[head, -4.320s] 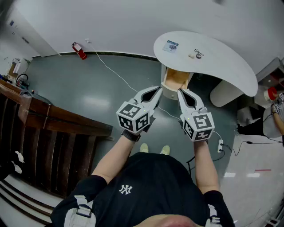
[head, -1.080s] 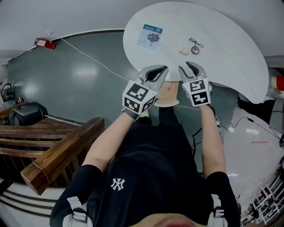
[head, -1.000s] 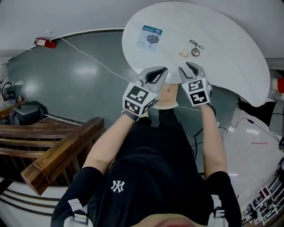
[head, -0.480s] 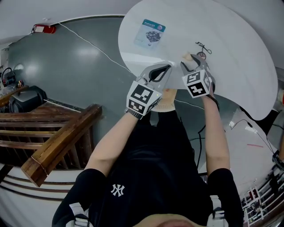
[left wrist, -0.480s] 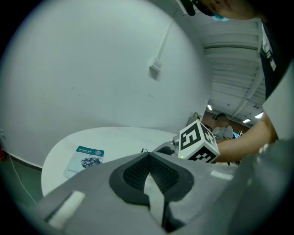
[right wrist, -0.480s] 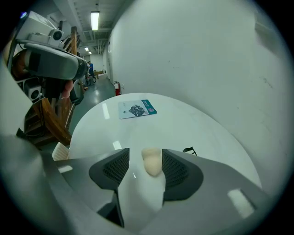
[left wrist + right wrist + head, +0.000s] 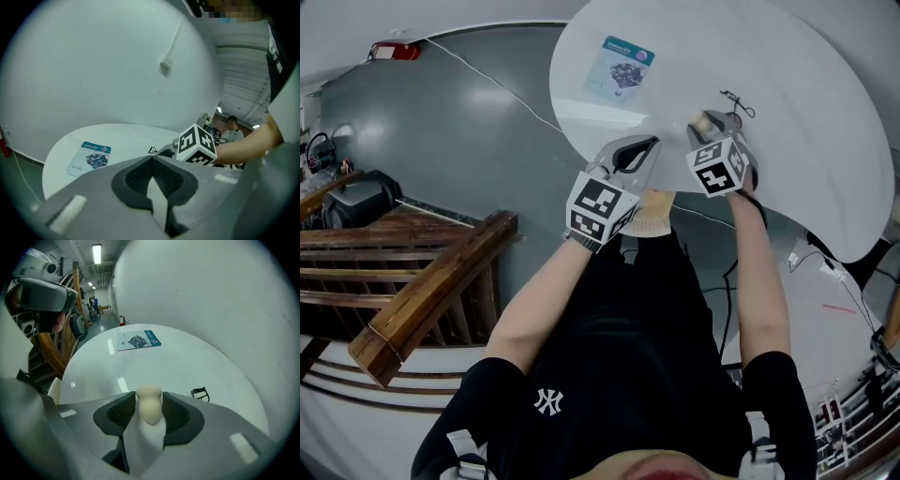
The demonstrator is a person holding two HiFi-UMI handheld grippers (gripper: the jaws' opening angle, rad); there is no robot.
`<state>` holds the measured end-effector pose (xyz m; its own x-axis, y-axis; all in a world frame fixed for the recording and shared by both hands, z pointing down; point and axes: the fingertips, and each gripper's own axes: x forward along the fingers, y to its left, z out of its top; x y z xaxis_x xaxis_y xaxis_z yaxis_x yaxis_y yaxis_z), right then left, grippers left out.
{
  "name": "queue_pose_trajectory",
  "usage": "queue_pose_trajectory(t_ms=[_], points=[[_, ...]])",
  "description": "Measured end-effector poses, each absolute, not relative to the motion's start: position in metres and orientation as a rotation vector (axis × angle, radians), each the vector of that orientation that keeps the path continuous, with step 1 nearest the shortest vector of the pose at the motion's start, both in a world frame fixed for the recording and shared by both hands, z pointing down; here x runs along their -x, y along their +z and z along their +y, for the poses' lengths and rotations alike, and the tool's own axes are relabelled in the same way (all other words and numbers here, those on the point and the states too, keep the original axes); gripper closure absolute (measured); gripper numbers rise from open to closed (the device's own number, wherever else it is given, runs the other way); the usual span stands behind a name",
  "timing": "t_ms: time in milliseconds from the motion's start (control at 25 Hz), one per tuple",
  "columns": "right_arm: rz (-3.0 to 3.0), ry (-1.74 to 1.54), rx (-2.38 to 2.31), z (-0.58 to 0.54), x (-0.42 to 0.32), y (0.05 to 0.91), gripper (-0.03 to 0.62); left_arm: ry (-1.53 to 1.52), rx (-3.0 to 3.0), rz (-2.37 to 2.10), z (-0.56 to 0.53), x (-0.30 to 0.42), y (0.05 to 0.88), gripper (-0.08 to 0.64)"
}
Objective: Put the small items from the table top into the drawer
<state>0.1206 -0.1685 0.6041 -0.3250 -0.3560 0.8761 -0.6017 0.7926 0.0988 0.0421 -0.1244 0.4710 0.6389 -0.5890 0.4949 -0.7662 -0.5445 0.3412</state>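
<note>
Currently: beige gourd-shaped foam sponge (image 7: 149, 409), lower centre; likely light, squashy. My right gripper (image 7: 149, 397), jaws just closing, pinches its head; left gripper (image 7: 151, 160) together, empty.

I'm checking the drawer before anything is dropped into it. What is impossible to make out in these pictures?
- Drawer interior: in the head view it is covered by the left tongs and the table edge, so its contents are unknown.
- Packet print: too small to read in every view.
- Black wire item: too small to identify.
</note>
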Motion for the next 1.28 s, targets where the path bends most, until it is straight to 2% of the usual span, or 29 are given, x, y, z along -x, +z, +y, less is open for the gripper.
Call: queue_pose_trajectory(t_ms=[40, 320, 1280], points=[[-1.94, 0.296, -0.72, -0.168, -0.121, 0.605, 0.412, 0.44, -2.322, -1.059, -0.124, -0.041, 0.471, 0.56], [-1.92, 0.295, -0.759, -0.163, -0.121, 0.6, 0.426, 0.438, -2.321, -1.066, -0.116, -0.031, 0.469, 0.56], [-1.985, 0.361, -0.866, -0.027, -0.06, 0.556, 0.423, 0.423, -2.406, -0.981, -0.029, 0.001, 0.454, 0.56]])
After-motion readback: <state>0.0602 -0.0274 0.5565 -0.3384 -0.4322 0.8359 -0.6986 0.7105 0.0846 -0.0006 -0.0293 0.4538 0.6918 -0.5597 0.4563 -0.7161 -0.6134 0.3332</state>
